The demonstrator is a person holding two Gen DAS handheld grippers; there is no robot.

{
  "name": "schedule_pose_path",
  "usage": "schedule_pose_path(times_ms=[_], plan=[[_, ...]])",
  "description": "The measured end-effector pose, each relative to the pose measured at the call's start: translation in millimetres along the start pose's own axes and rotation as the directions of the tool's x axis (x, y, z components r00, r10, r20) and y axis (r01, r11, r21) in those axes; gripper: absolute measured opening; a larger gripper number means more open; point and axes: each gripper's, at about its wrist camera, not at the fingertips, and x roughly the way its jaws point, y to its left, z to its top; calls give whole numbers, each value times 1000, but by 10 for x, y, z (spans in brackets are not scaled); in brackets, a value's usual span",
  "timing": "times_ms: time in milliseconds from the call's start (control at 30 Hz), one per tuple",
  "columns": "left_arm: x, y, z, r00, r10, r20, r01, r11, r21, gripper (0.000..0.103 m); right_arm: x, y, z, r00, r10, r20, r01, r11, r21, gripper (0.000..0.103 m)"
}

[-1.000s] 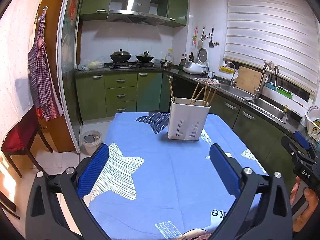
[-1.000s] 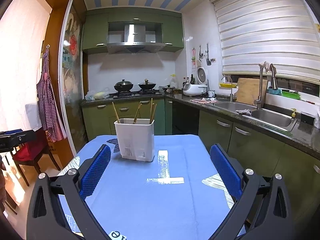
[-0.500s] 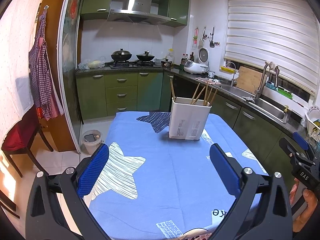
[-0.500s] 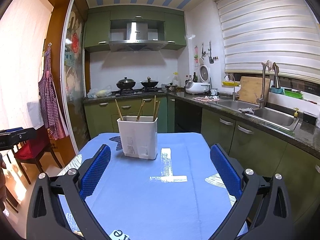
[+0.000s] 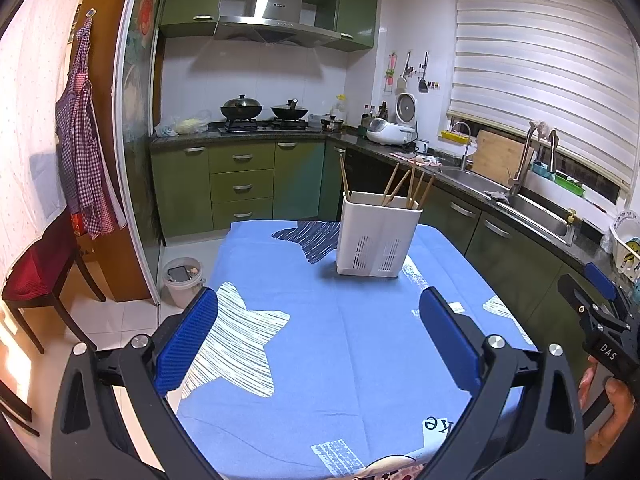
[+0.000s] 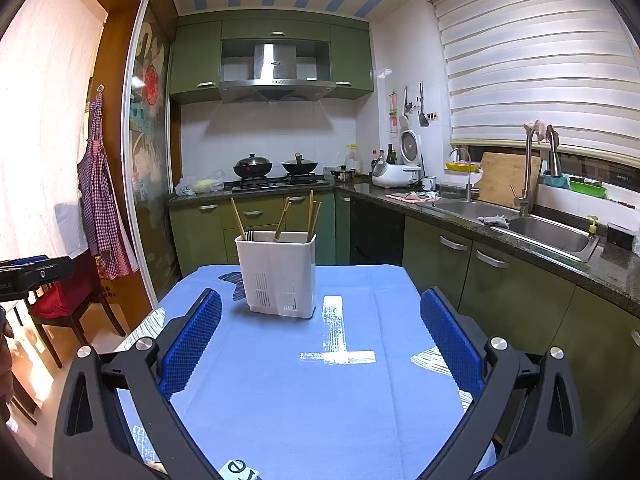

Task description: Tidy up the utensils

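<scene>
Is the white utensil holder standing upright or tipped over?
Upright. The white utensil holder sits flat on the blue tablecloth, its open top facing up, with wooden chopsticks sticking out above the rim.

1. The utensil holder (image 5: 378, 240) is made of smooth white plastic
2. The chopsticks (image 5: 400, 186) are seen as matt wood
3. The tablecloth (image 6: 320, 400) is woven matt cloth
4. The sink (image 6: 548, 236) is formed of brushed metal

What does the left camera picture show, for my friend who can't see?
A white utensil holder with wooden chopsticks stands on a blue star-patterned tablecloth in a green kitchen. The open, empty left tongs point toward it.
</scene>
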Motion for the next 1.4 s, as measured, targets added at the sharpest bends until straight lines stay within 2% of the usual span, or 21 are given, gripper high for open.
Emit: schedule_pose_path(times_ms=[800, 1000, 1233, 1400], plan=[[13, -4, -22, 1000, 2, -2, -2, 1000, 2, 96, 15, 3, -17, 1000, 3, -4, -3, 1000, 2, 98], [42, -11, -26, 999, 21, -25, -21, 1000, 6, 96, 17, 7, -24, 1000, 5, -4, -5, 1000, 3, 98], [75, -35, -23, 999, 2, -48, -1, 1000, 17, 96, 40, 16, -41, 1000, 5, -9, -5, 1000, 1, 98], [105, -45, -23, 997, -53, -63, 54, 999, 10, 96, 41, 13, -40, 1000, 5, -9, -5, 1000, 2, 98]])
